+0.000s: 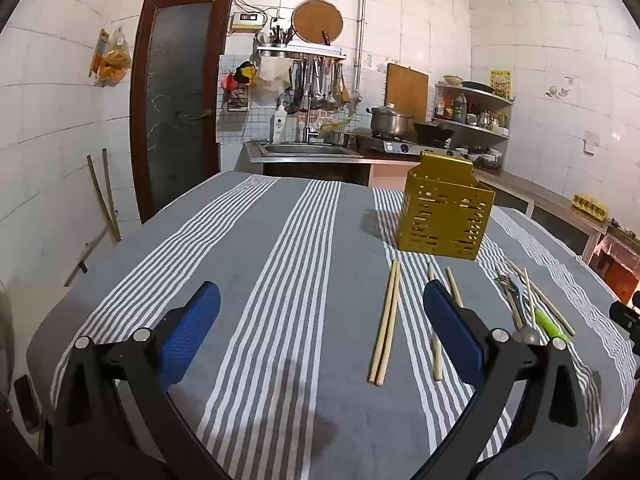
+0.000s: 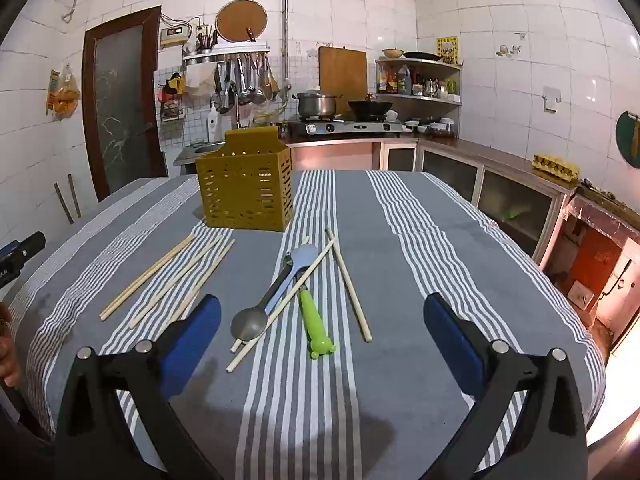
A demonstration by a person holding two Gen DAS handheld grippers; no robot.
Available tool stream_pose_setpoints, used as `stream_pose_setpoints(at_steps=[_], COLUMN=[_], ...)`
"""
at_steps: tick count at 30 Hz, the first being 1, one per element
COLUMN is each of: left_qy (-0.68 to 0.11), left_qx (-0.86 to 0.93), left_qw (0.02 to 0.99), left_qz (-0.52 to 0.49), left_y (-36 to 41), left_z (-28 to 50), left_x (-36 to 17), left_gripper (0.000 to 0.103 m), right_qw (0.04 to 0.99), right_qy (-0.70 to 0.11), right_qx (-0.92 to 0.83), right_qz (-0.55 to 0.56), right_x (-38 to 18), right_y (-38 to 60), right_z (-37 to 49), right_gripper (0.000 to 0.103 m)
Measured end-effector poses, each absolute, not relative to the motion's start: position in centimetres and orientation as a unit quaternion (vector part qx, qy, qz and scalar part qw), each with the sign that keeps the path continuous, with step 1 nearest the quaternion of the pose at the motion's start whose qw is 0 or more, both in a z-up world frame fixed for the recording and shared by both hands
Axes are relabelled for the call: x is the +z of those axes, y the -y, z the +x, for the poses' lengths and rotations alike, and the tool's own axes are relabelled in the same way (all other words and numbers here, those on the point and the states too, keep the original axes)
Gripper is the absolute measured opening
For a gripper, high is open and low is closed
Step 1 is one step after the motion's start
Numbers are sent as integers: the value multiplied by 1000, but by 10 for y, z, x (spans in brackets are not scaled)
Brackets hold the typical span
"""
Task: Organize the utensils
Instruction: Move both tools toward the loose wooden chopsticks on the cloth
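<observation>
Both the left gripper (image 1: pixel 320 312) and right gripper (image 2: pixel 322 316) are wide and hold nothing, so pick one chopstick (image 2: pixel 348 284) from the pile near the yellow basket (image 2: pixel 244 188), pinch its middle, and drop it in standing up

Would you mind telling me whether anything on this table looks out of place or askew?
Yes: the utensils lie loose and crisscrossed on the striped cloth, chopsticks over the metal spoon beside the green-handled utensil, while the yellow holder looks unfilled.

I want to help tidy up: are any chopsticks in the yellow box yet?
No, the wooden chopsticks all lie on the striped tablecloth before the yellow slotted plastic box.
</observation>
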State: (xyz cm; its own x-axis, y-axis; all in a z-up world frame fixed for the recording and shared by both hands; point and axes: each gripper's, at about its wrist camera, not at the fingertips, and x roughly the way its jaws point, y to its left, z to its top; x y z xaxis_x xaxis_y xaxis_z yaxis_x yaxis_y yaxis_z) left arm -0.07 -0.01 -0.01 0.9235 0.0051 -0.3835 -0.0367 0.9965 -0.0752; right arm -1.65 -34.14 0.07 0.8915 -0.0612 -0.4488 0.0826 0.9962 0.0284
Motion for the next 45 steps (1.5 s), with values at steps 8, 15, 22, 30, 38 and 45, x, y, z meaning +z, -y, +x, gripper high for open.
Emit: stream_pose_setpoints(at_steps=[8,15,22,30,38,45], left_qy=[-204,-207,-209,-237,-244,-237], left_qx=[7,3,2,-10,-13,-18], left_qw=[978,978,977,971,970,971], left_qz=[-33,-35,-35,-3,11,12], left_y=[5,2,0,9,9,11], left_z=[-2,7,4,7,2,-3], left_x=[3,0,-1,-14,-16,-16], left_gripper=[98,98,98,98,98,98], right_qw=[967,968,964,966,977,984], right_qy=[-249,-243,-254,-233,-175,-131], right_qx=[-41,-49,-75,-107,-123,-121], right_qz=[25,21,28,36,9,-16], right_x=[1,2,4,19,38,50], right_y=[344,344,352,368,363,352], right_z=[-7,-9,-11,-28,-54,-71], right_gripper=[99,99,99,99,99,99])
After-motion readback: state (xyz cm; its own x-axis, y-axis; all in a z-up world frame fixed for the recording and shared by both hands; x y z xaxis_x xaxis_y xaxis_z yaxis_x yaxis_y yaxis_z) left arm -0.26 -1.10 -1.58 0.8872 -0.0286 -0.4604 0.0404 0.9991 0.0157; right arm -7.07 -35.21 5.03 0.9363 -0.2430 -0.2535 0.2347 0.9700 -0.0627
